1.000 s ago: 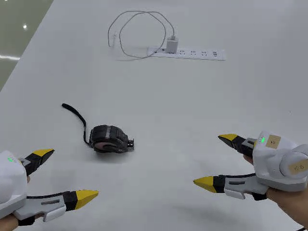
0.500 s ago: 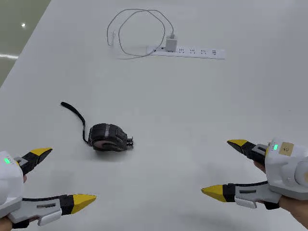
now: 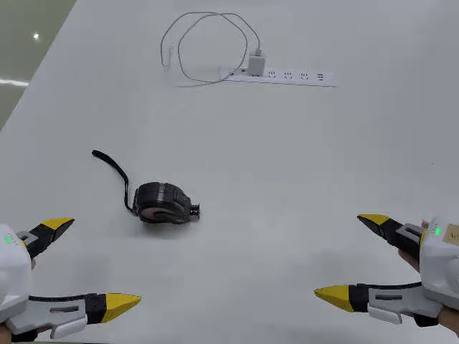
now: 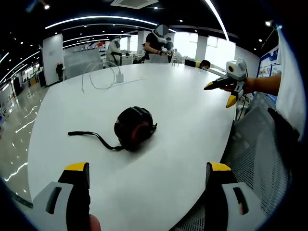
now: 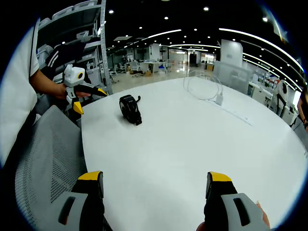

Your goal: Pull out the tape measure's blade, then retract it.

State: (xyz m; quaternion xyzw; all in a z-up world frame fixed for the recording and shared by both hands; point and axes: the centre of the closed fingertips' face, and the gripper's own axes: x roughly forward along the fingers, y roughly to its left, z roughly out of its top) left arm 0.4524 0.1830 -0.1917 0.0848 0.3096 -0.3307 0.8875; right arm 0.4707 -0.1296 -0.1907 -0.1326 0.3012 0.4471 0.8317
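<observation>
A black tape measure [image 3: 162, 204] lies on the white table [image 3: 287, 158], its black wrist strap [image 3: 113, 172] trailing to the far left; its blade is retracted. The tape measure [image 4: 134, 127] sits ahead of my left gripper [image 4: 149, 175], and it is the small dark tape measure [image 5: 131, 109] at the far left ahead of my right gripper [image 5: 155, 183]. My left gripper [image 3: 90, 265] hangs open at the near left edge. At the near right, well apart from the tape measure, my right gripper [image 3: 358, 258] is open too, holding nothing.
A white power strip [image 3: 280, 76] with a plugged-in charger [image 3: 257, 63] and a looped white cable [image 3: 204, 46] lies at the far side of the table. A grey mesh chair [image 5: 43, 159] stands at the table's near edge. People work at a distant bench [image 4: 159, 43].
Both grippers have drawn back toward me and outward, the right one more. The tape measure has not moved.
</observation>
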